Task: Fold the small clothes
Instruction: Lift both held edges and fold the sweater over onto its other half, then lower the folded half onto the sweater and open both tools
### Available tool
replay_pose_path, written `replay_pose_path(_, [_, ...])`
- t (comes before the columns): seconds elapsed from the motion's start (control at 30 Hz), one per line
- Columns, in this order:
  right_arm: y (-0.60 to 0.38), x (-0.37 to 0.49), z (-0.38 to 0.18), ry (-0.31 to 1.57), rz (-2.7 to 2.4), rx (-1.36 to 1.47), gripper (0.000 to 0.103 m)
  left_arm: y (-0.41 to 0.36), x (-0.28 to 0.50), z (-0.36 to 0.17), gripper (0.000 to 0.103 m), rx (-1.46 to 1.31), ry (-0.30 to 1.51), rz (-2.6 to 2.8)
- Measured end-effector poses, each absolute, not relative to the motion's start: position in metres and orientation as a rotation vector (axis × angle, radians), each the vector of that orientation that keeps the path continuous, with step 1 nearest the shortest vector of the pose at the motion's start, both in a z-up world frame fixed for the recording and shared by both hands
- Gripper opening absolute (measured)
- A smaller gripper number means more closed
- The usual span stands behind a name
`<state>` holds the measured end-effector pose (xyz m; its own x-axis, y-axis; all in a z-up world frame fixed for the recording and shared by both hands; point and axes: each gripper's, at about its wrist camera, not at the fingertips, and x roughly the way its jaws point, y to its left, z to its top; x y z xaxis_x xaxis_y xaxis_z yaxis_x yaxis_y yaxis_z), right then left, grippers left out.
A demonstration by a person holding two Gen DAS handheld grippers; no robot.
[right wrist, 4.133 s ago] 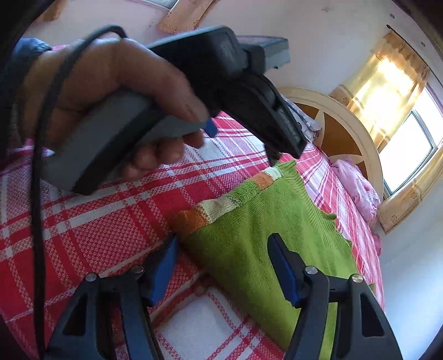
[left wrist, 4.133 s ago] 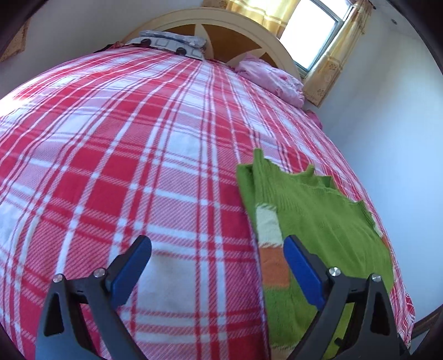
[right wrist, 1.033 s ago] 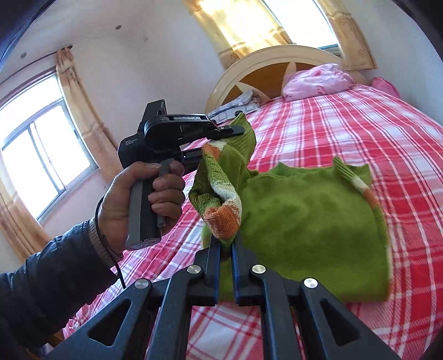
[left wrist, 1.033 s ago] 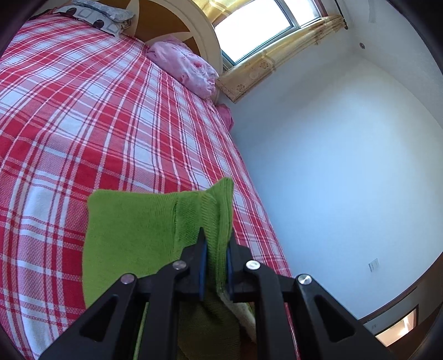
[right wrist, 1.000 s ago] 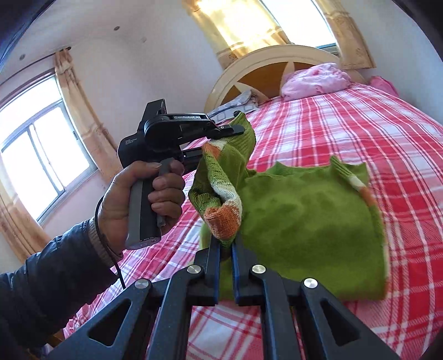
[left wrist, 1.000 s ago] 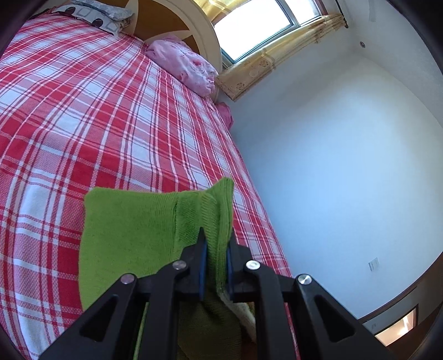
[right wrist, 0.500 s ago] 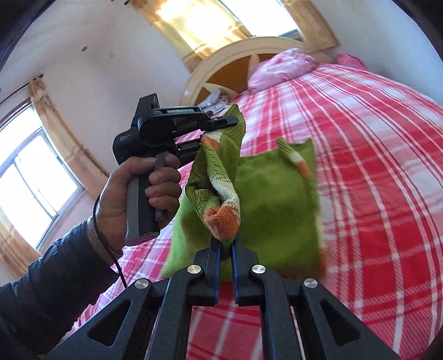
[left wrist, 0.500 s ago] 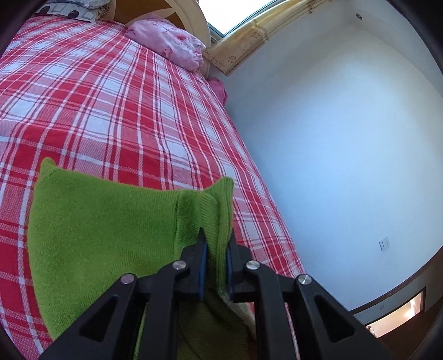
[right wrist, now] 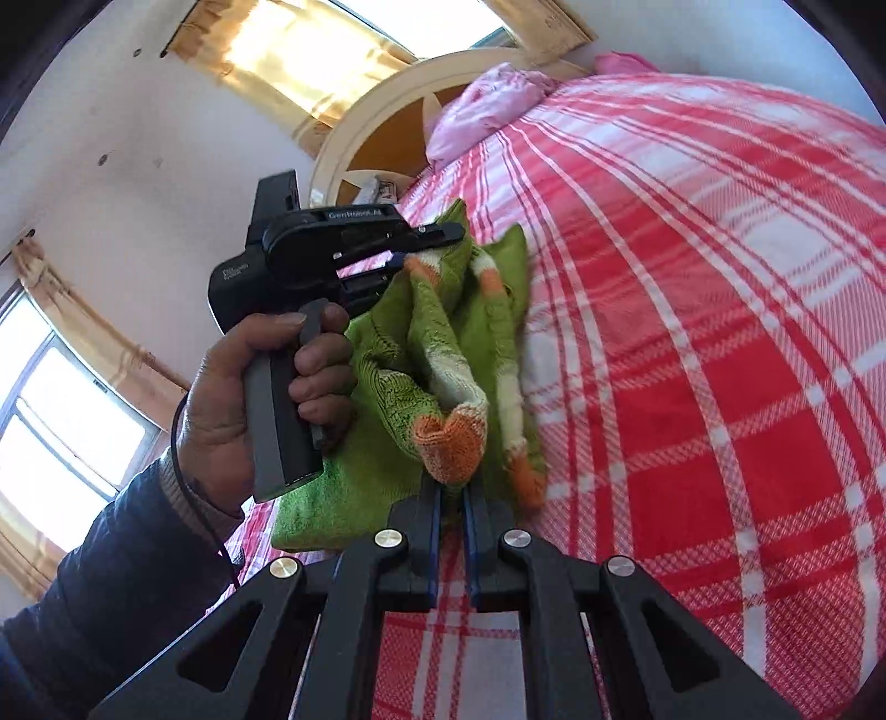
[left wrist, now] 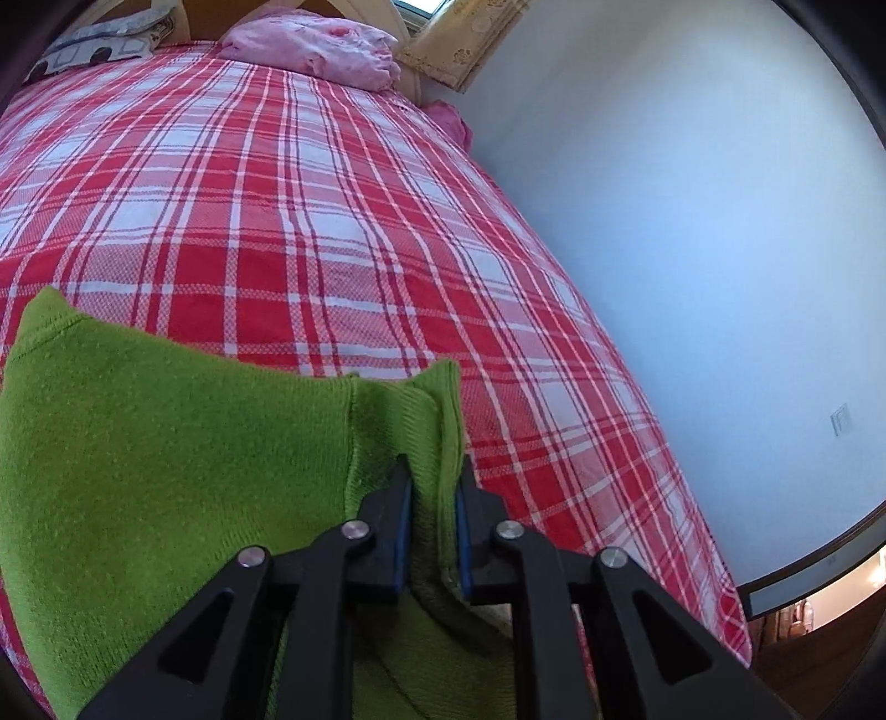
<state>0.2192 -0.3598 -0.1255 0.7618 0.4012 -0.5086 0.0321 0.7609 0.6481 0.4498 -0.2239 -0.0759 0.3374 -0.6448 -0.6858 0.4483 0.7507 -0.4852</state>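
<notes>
One green sweater (left wrist: 166, 471) is in play, its striped hem edge (orange and cream bands) lifted off the bed (left wrist: 277, 194) and doubled over the rest of the body, which lies on the plaid cover. Both grippers carry that lifted edge. The right gripper (right wrist: 451, 498) is clamped tight on the orange corner directly ahead of it. The left gripper (left wrist: 434, 515) has green knit between its blue pads, and its jaws are opening, though the pads look to be in contact with the fabric.

In the right wrist view the left gripper (right wrist: 398, 257), held in the person's hand (right wrist: 260, 387), pinches the far end of the same edge, so the edge's long axis runs from one gripper to the other, sagging between them. The flat part of the sweater lies beyond and below both grippers, toward the pink bedding (left wrist: 315, 33) at the headboard (right wrist: 376, 111). My reading is that the fold finishes by laying this edge down forward, onto that flat part.
</notes>
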Motion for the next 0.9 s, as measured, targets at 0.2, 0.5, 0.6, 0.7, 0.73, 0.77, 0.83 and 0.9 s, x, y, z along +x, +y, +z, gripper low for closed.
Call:
replay_pose_path(0.2, [-0.363,0.219,-0.131,0.704,0.214,0.699,0.006,-0.222,0.425,-0.053,0.019,-0.131,0.905,-0.742])
replay_pose_path(0.5, [-0.372,0.196,-0.101,0.570,0.101,0.581,0.056,-0.129,0.356,-0.038,0.066,-0.004,0.667,-0.630])
replay_pose_path(0.6, [-0.379,0.193,-0.077,0.488,0.073,0.552,0.056,-0.100,0.336,-0.053,0.077,0.021,0.625,-0.561])
replay_pose_path(0.7, [-0.371,0.220,-0.062,0.512,0.143,0.538,0.056,-0.090,0.333,-0.077,0.080,0.036,0.660,-0.531])
replay_pose_path(0.73, [-0.368,0.233,-0.060,0.524,0.176,0.546,0.056,-0.090,0.333,-0.082,0.080,0.039,0.683,-0.524])
replay_pose_path(0.77, [-0.364,0.252,-0.059,0.562,0.206,0.553,0.056,-0.090,0.336,-0.088,0.080,0.030,0.706,-0.524])
replay_pose_path(0.83, [-0.359,0.278,-0.061,0.617,0.224,0.560,0.056,-0.086,0.339,-0.089,0.081,0.007,0.719,-0.525])
replay_pose_path(0.9, [-0.356,0.309,-0.070,0.690,0.249,0.572,0.056,-0.087,0.342,-0.090,0.089,-0.003,0.718,-0.529])
